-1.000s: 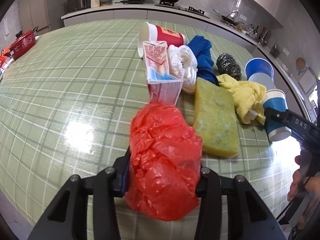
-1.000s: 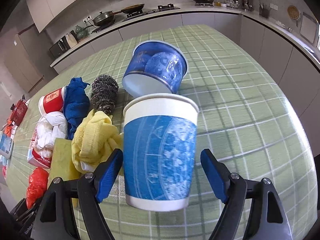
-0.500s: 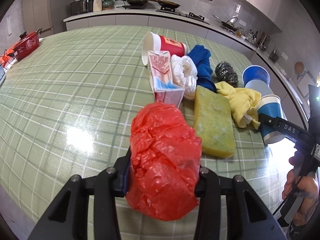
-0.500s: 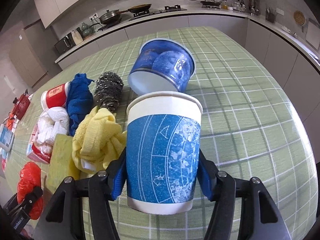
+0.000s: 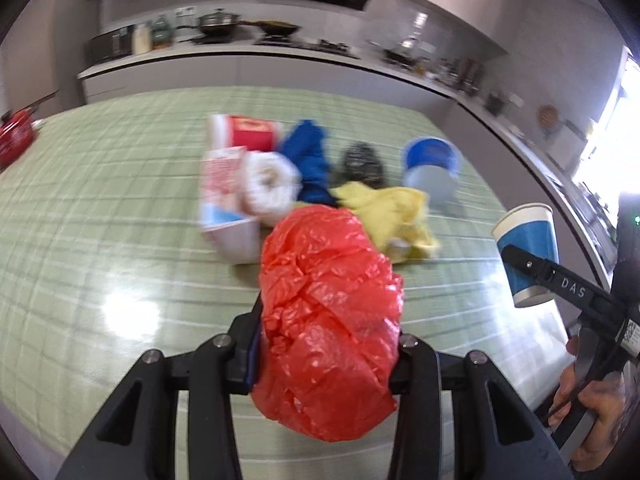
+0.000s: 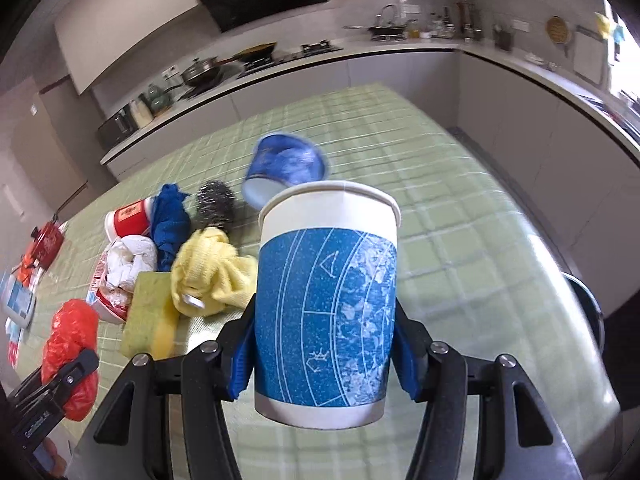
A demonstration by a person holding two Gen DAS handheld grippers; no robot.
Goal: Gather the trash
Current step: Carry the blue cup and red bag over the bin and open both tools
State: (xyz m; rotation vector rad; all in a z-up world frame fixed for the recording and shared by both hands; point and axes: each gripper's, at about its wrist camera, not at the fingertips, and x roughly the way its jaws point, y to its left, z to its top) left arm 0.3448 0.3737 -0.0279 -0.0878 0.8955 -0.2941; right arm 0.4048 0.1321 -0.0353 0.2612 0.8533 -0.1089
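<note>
Left wrist view: left gripper (image 5: 328, 354) clamped on red bag (image 5: 328, 312), which bulges out ahead of the fingers, clear of the table (image 5: 100, 216). Carton (image 5: 226, 196), yellow cloth (image 5: 390, 212) and the rest of the pile lie beyond. Risk: slick, crumpled film could slide out of the pads.

Right wrist view: right gripper (image 6: 325, 360) closed on blue cup (image 6: 326, 312), upright, lifted off the table. Second cup (image 6: 286, 168) on its side beyond; sponge (image 6: 148, 312) to the left. Risk: thin paper wall may buckle under squeeze, cup tips.

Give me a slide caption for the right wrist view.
Right gripper grips a blue paper cup above the green checked table.
</note>
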